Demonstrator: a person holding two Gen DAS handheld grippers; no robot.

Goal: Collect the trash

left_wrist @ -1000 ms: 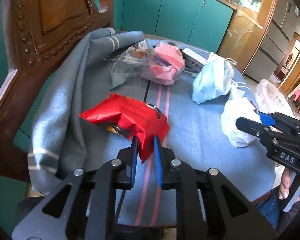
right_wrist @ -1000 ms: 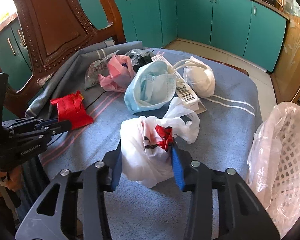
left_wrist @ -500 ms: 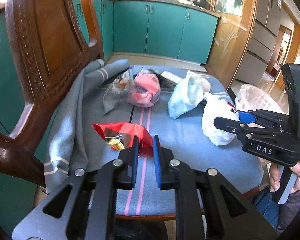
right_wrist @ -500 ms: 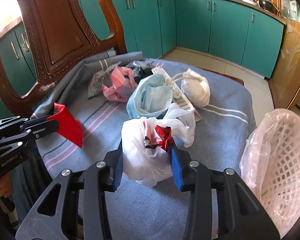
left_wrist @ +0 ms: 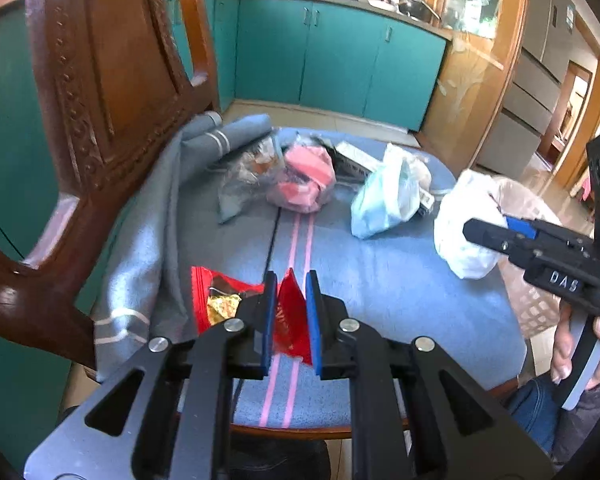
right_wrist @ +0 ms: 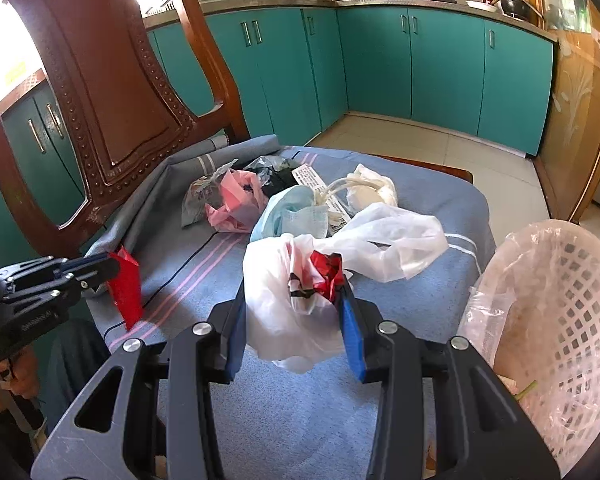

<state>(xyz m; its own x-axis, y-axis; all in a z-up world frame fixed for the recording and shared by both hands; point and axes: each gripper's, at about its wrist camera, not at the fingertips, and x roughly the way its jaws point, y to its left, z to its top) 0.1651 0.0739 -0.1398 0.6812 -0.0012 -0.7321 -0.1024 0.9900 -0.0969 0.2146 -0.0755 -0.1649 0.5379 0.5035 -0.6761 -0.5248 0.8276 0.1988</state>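
My left gripper [left_wrist: 290,286] is shut on a red snack wrapper [left_wrist: 290,320] and holds it lifted above the blue cloth-covered chair seat [left_wrist: 380,292]; the wrapper also shows in the right wrist view [right_wrist: 126,284]. My right gripper [right_wrist: 294,280] is shut on a white plastic bag [right_wrist: 284,300] with red scraps inside, held above the seat; the bag also shows in the left wrist view [left_wrist: 464,224]. A white mesh trash basket [right_wrist: 560,312] lined with clear plastic stands to the right of the chair.
On the seat lie a pink bag [right_wrist: 232,200], a blue face mask [right_wrist: 296,216], a clear wrapper [right_wrist: 200,196], a white mask [right_wrist: 368,192] and a labelled box [right_wrist: 320,188]. The carved wooden chair back [right_wrist: 112,92] rises at left. Teal cabinets [right_wrist: 440,68] stand behind.
Both grippers have risen from the seat with their loads. The red wrapper now hangs folded from my left gripper. The white bag has lifted and its loose end trails out.
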